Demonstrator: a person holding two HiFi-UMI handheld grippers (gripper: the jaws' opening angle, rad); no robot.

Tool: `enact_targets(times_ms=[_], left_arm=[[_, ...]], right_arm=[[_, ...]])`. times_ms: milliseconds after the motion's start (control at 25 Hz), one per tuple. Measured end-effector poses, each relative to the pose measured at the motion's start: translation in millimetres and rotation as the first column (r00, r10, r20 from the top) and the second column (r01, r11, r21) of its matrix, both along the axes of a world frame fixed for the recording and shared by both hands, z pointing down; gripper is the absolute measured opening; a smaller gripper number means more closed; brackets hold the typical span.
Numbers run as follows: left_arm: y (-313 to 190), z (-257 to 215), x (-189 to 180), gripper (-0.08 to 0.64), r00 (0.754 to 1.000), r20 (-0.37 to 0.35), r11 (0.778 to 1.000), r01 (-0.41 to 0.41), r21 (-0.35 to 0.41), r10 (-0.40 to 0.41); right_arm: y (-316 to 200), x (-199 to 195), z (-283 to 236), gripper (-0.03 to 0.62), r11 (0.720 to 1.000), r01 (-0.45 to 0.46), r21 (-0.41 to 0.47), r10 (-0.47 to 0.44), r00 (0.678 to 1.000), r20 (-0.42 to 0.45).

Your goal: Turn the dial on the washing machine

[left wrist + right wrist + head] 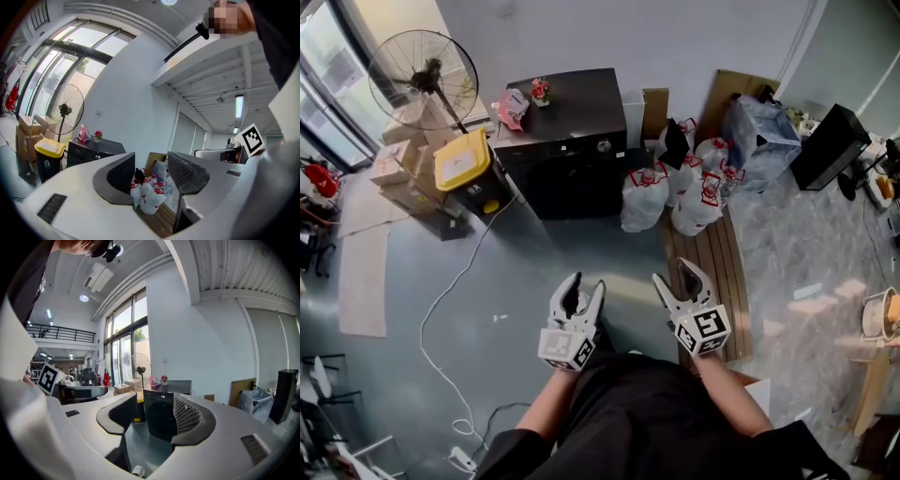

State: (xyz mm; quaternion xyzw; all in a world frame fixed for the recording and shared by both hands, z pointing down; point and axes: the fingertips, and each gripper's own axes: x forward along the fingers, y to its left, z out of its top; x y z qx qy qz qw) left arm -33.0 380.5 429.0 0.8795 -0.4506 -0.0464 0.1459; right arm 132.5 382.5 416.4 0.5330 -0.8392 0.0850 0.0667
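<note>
The black washing machine (567, 141) stands against the far wall, with its round dial (604, 146) on the front panel's right side. Both grippers are held low in front of the person, well short of the machine. My left gripper (586, 283) is open and empty. My right gripper (673, 272) is open too, with nothing between its jaws. In the right gripper view the machine (161, 416) shows far off between the open jaws of that gripper (154, 417). The left gripper view has the machine (91, 151) at the left, and the left gripper (150, 176) points at white bags (151, 194).
A standing fan (422, 75) and a yellow-lidded bin (464, 161) are left of the machine. White bags and jugs (675, 187) sit at its right by a wooden pallet (712, 272). A white cable (450, 291) runs across the floor. A small flower pot (540, 91) stands on the machine.
</note>
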Motion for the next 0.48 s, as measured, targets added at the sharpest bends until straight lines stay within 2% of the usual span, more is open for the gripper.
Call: enact_targets(times_ms=[200,480], left_arm=[[-53.2,2.2,-2.6,0.195,0.999,-0.003,0.999,-0.050,0.002,0.050],[-142.4,9.2,-43.8,0.195,0.999,0.021,0.999,-0.042,0.002,0.042]], right_arm=[[-52.6,-12.8,4.1,0.213,1.000,-0.020,-0.013,0.019,1.000,-0.015],[-133.0,-46.5,15.4,0.213,0.998,-0.005,-0.055,0.005,1.000,-0.011]])
